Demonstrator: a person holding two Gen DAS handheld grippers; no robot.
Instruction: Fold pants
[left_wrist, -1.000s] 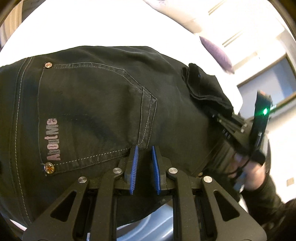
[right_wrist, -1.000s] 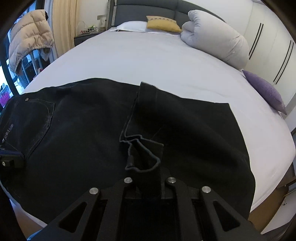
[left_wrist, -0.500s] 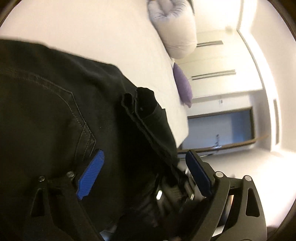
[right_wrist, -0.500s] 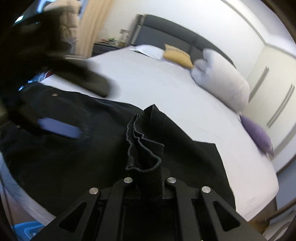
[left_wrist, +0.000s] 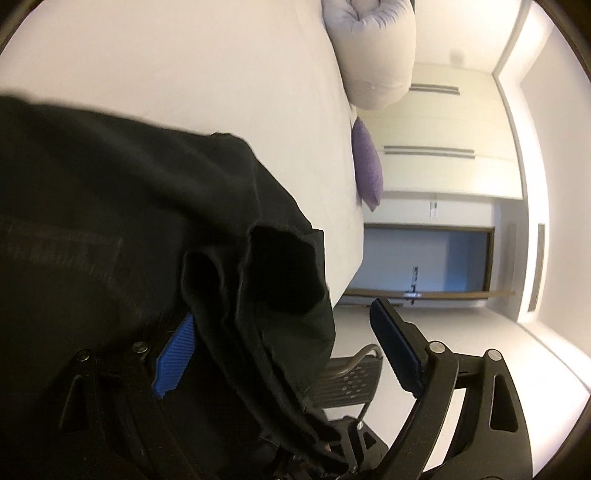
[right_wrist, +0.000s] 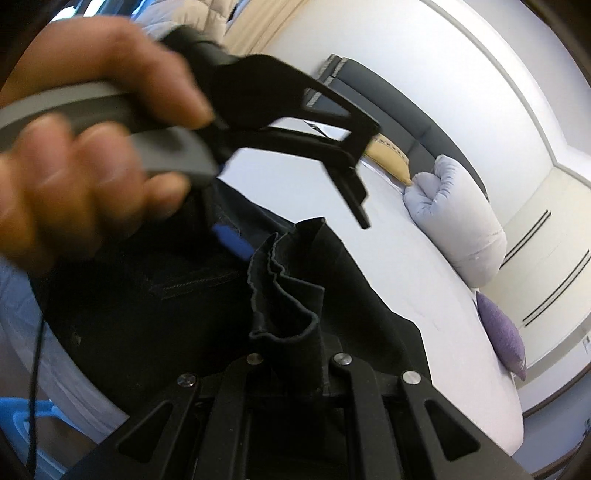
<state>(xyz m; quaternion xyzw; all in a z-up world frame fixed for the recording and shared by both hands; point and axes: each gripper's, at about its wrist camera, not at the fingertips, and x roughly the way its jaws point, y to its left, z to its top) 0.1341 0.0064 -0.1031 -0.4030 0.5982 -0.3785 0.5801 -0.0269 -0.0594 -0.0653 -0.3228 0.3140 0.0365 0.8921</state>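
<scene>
While the right tongs (right_wrist: 295, 354) are clamped tight on a bunched edge of the pants (right_wrist: 288, 295), the left tongs (left_wrist: 291, 354) stand wide open around that same bunch. In the left wrist view the pants (left_wrist: 129, 221) spread dark over the near side of the bed (left_wrist: 184, 55), and a gathered, folded edge rises between the two blue pads (left_wrist: 173, 358). One pad lies against the cloth on the left side of the bunch; the other is well clear of it on the right, with floor showing in the gap. Whether the left pad truly presses the cloth cannot be told.

In the right wrist view the hemmed folds stand up out of the closed fingers, pleated and upright. Just above them a hand (right_wrist: 81, 147) grips the grey handle of the left tongs (right_wrist: 295, 218), blurred, with one black finger out over the bed and a blue pad touching or just beside the pants.

Farther up the bed lie a rolled duvet (right_wrist: 458, 225), a yellow pillow (right_wrist: 391, 160) and a purple cushion (right_wrist: 502, 339).
</scene>
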